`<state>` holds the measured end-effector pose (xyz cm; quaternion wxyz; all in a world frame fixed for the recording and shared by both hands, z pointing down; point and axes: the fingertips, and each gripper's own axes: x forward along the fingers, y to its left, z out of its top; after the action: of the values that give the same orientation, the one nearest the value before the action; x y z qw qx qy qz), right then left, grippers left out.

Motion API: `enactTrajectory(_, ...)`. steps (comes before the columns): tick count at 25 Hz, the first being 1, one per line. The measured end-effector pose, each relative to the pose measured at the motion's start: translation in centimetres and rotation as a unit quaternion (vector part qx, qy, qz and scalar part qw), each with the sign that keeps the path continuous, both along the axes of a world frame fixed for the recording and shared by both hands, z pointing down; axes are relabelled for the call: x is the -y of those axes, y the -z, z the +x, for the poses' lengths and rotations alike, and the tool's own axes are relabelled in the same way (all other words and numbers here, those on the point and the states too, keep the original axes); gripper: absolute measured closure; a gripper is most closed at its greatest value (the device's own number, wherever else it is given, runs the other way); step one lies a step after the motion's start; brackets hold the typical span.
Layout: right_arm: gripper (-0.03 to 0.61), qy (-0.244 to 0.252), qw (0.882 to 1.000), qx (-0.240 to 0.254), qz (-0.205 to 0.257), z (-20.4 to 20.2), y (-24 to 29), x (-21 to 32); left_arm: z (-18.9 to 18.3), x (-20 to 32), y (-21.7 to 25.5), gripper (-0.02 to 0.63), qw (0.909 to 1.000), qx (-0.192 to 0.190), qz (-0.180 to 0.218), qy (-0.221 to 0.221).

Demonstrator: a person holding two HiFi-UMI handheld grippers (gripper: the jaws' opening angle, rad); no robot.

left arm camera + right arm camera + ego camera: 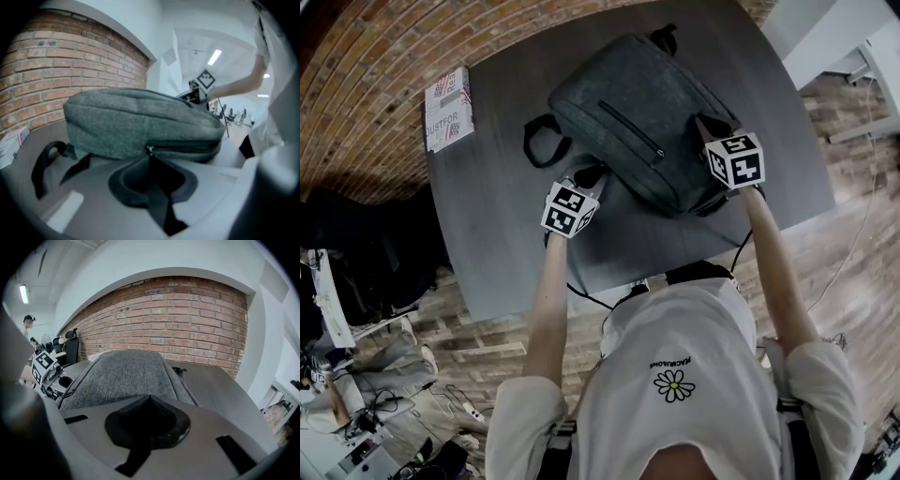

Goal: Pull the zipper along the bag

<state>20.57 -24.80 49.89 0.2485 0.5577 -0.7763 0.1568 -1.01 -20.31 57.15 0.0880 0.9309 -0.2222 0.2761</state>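
left claw [150,156] is clenched, and its two tips meet right on the small metal zipper pull [149,150] at the lower seam of the grey bag [628,112]; it seems to pinch that pull. right claw [150,398] is clenched too, on the fabric at the other end of the bag, likely to steady it. the bag lies flat on the dark table [487,244], a little toward 12 o'clock from the middle. the left claw is at its 7 o'clock corner and the right claw at its 3 o'clock side.

what could go wrong: the pull is small and is pinched only at the tips, so a tug that is not in line with the zipper track [187,149] could make it slip out. if the right claw gives way, the whole bag would slide with the left claw and the zipper would not run. where the track bends round a corner, the slider may catch on the fabric.

for room, the table shows bare surface at 6 and 9 o'clock of the bag. a black strap [539,142] lies at the bag's 9 o'clock, near the left claw, and could get in the way. a book [448,111] rests at 10 o'clock by the table edge, well apart. the near table edge is at 6 o'clock, just before the person's body, so there is less room to draw back there.
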Motion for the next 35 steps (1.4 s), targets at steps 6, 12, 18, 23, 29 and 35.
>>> enactTrajectory(6,0.580,0.000,1.000,0.002,-0.006,-0.1,-0.1,0.1,-1.0,-0.3,0.1,0.611,0.9991,0.028,-0.003,0.031)
enactTrajectory(12,0.581,-0.001,1.000,0.002,-0.017,-0.3,-0.2,-0.1,-1.1,-3.2,0.2,0.609,0.9982,0.057,-0.015,-0.012)
enactTrajectory(18,0.591,0.007,0.999,-0.048,-0.014,-1.1,-0.4,0.1,4.1,-11.2,-0.2,0.604,0.9835,0.045,-0.063,-0.163)
enactTrajectory(23,0.591,0.003,0.997,-0.066,-0.027,-0.7,-0.4,0.4,6.6,-13.0,-0.4,0.611,0.9924,0.025,-0.071,-0.098)
enactTrajectory(29,0.578,0.152,0.986,-0.063,-0.030,-7.4,4.4,-2.3,5.4,-12.7,-0.2,0.612,0.9969,0.057,-0.016,-0.053)
enactTrajectory(35,0.578,0.269,0.959,-0.090,-0.015,-16.3,6.0,-3.1,1.3,-10.6,0.3,0.612,0.9971,0.074,0.011,-0.016)
